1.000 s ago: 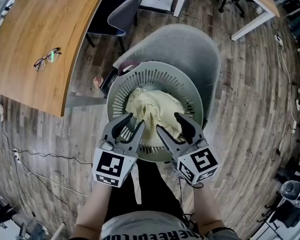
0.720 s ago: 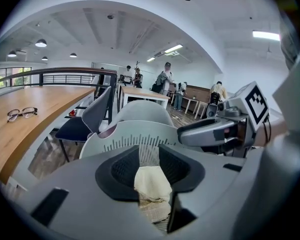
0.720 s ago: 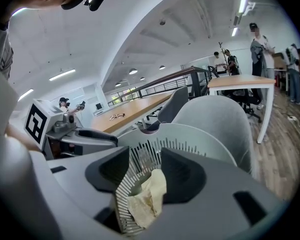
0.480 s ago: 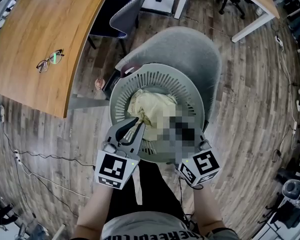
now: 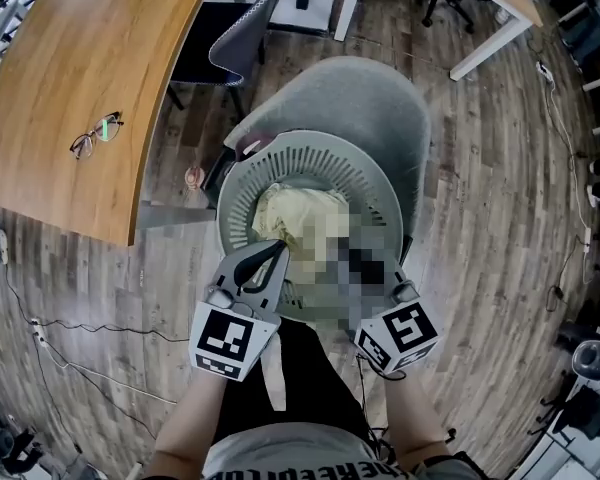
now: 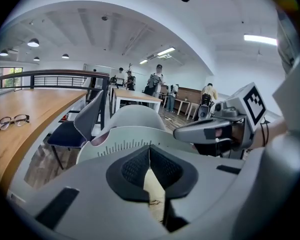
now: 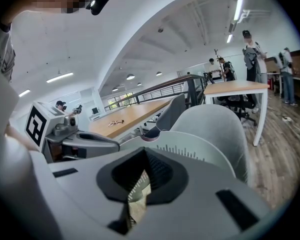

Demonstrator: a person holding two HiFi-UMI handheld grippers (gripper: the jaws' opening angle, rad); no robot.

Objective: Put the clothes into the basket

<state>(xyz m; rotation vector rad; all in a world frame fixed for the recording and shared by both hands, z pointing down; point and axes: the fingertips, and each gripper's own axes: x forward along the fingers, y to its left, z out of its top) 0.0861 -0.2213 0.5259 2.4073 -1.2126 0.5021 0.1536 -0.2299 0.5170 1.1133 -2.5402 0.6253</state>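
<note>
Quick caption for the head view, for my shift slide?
Left gripper and right gripper, jaws just closed on nothing, poised over the pale yellow clothes lying in the grey basket on the chair.

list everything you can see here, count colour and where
round grey slatted plastic basket: one, grey, on the chair seat
pale yellow crumpled cloth: one, pale yellow, inside the basket
grey shell chair: one, grey, under the basket
curved wooden table: one, brown, upper left
dark-framed eyeglasses: one pair, dark, on the wooden table
dark mesh-backed office chair: one, dark blue, beside the table
wood-plank floor: brown-grey, all around
left gripper: one, grey, at the cloth's near edge, jaws just closed, shut
right gripper: one, grey, over the basket, jaws just closed, shut
</note>
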